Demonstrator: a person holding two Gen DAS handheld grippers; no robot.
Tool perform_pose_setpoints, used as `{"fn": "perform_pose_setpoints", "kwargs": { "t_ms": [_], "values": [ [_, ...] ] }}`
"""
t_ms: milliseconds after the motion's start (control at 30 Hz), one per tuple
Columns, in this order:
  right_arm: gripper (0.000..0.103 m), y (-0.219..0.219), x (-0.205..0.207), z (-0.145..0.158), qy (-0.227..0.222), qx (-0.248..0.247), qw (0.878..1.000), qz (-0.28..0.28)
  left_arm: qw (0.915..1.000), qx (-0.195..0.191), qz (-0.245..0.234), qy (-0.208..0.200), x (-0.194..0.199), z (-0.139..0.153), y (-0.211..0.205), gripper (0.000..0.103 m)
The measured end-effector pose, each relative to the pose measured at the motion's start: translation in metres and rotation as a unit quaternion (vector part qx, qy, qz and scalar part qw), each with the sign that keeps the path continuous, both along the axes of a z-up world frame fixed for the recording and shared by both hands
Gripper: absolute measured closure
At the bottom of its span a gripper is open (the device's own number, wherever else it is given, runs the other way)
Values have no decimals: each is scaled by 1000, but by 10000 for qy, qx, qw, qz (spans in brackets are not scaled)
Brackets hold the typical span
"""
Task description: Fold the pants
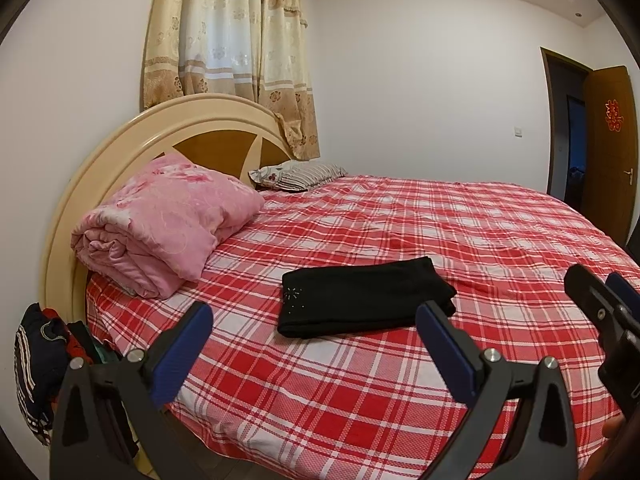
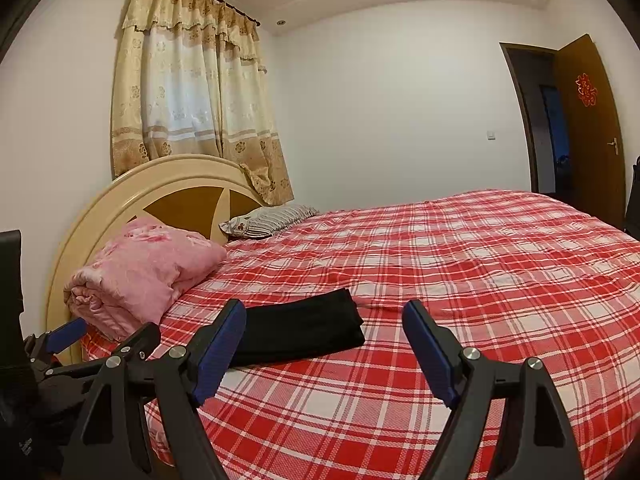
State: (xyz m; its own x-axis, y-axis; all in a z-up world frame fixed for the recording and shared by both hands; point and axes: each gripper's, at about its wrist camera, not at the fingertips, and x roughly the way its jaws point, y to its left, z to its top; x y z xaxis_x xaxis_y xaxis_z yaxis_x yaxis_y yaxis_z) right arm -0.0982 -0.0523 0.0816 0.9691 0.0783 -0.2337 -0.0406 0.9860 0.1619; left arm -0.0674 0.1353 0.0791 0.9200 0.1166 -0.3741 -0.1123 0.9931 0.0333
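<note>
A bedroom with pale walls holds a wide bed [image 1: 460, 220] under a red-and-white plaid sheet, and both cameras look across it from its near edge.

Nearest the lens, the left gripper [image 1: 314, 332] hangs over the sheet with its blue-padded fingers [image 1: 182, 352] spread wide and nothing between them. The right gripper [image 2: 324, 334] is likewise released and empty, its pads apart above the plaid; its dark body also shows at the right edge of the left view.

Just beyond the fingertips lie the black pants [image 1: 366, 298], already a compact flat rectangle several layers thick, resting on the sheet and touching neither gripper. Their long axis runs left to right across the view, a small sparkly motif at the left end. From the left gripper they sit straight ahead, between the line of its two fingers; from the right gripper they lie ahead and to the left, partly hidden behind its left finger. The left gripper is, I judge, the better placed for any further touch, and the fold looks essentially finished.

Nothing stands between the grippers and the pants. Farther back, well apart, a rolled pink quilt [image 1: 160, 228] leans by the curved headboard [image 1: 132, 136], with a striped pillow [image 1: 300, 174] beyond it, then patterned curtains [image 1: 228, 52] and an open brown door [image 1: 608, 148] at the far right. Dark clothes [image 1: 38, 364] hang beside the bed's left corner.
</note>
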Motion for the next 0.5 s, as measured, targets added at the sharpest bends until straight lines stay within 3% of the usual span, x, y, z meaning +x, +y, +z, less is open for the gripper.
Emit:
{"fn": "perform_pose_setpoints", "kwargs": {
  "t_ms": [500],
  "values": [
    [21, -3, -2, 0, -37, 22, 10000, -70, 10000, -31, -16, 93, 3, 1, 0, 0]
  ]
}}
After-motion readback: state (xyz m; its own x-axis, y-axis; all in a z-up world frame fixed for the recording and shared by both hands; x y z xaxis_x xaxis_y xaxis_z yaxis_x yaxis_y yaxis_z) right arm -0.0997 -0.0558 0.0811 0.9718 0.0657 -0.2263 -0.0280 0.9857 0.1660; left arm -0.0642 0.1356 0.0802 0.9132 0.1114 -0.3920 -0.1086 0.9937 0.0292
